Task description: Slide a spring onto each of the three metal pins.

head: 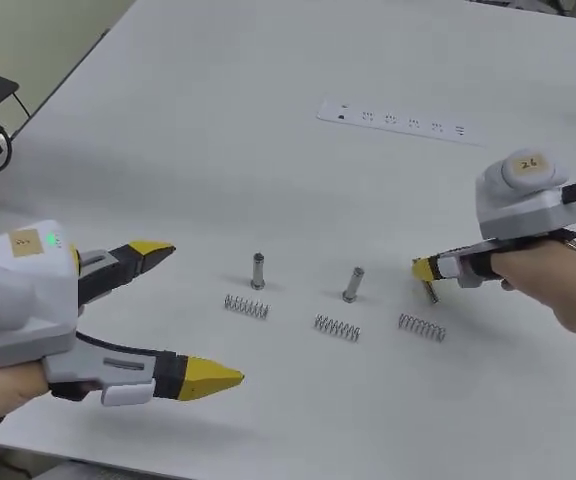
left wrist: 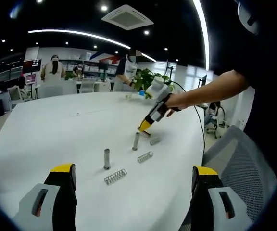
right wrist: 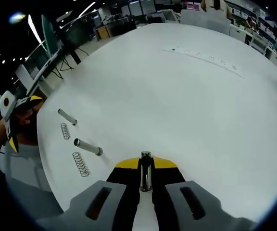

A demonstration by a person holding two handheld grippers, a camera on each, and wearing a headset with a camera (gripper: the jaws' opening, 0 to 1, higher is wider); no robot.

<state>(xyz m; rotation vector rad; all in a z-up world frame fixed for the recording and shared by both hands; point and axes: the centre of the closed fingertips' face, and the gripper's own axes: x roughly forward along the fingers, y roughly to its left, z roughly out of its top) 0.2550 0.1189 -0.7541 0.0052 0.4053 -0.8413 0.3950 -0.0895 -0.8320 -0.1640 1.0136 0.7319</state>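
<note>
One smooth metal pin (right wrist: 145, 174) I am pinching in my right gripper (head: 426, 270) could slip out; my left gripper (head: 196, 312) is gaping empty.

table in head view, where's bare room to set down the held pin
Free: the wide stretch of table between the power strip and the two standing pins, and the near edge in front of the springs. Crowded: the pin-and-spring row between the open left gripper and the right gripper.
</note>
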